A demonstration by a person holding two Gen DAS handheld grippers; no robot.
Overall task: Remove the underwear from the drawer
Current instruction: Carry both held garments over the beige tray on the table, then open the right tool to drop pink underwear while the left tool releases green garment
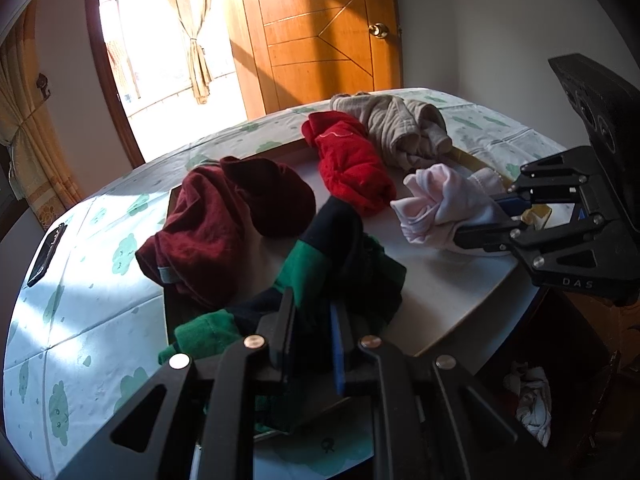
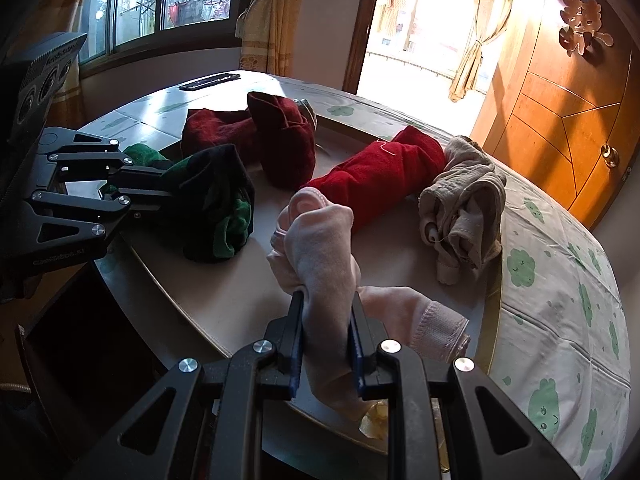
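Two close fisheye views, each looking forward and down along its own tool. The left camera faces the wooden door (image 1: 320, 40); the right camera faces the window (image 2: 160, 0) and doorway. Both share the white tray (image 1: 440, 280) on the bed (image 2: 560, 320).

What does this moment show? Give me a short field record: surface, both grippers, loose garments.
surface: white board lying on a bed with a cloud-print sheet
left gripper: shut on green-and-black garment
right gripper: shut on pale pink garment
loose on board: dark red garment, bright red garment, beige garment
also on bed: phone
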